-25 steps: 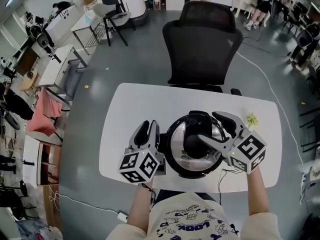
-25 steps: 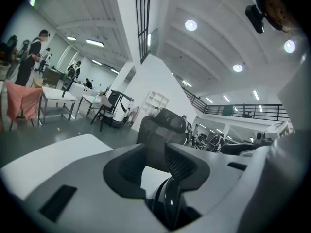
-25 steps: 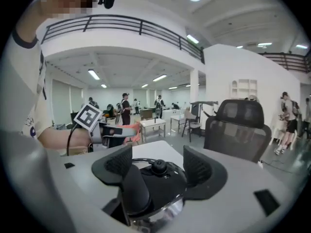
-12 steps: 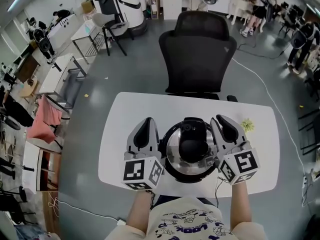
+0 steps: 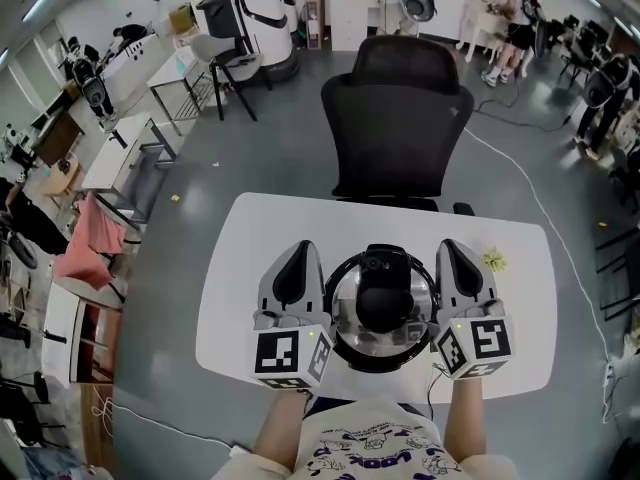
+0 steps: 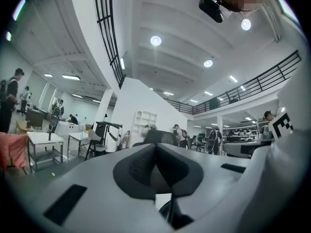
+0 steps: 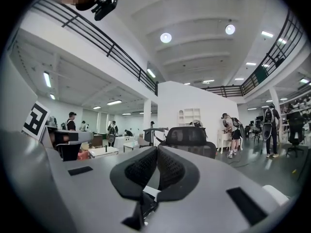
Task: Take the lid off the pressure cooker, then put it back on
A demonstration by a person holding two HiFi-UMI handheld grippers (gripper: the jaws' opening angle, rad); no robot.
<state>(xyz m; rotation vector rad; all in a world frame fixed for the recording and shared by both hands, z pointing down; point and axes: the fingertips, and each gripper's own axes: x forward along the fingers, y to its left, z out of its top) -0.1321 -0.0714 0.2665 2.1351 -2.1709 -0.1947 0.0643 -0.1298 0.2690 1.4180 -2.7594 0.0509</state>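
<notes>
The steel pressure cooker (image 5: 346, 320) stands in the middle of the white table (image 5: 250, 238) with its lid on; the lid's black knob and handle (image 5: 381, 293) sit on top. My left gripper (image 5: 298, 252) hangs just left of the pot, shut and empty, pointing away from me. My right gripper (image 5: 452, 249) hangs just right of the pot, also shut and empty. Neither touches the cooker. In the left gripper view the jaws (image 6: 155, 168) meet with nothing between them. The right gripper view shows its jaws (image 7: 156, 168) closed together the same way.
A black office chair (image 5: 398, 118) stands behind the table's far edge. A small yellow-green thing (image 5: 494, 260) lies on the table at the right. A thin cable (image 5: 432, 386) hangs over the near edge. Desks and people are farther off in the room.
The right gripper came off the lid, swung to the pot's right side and shut. The left gripper closed too. Both have risen and now point straight ahead beside the cooker.
</notes>
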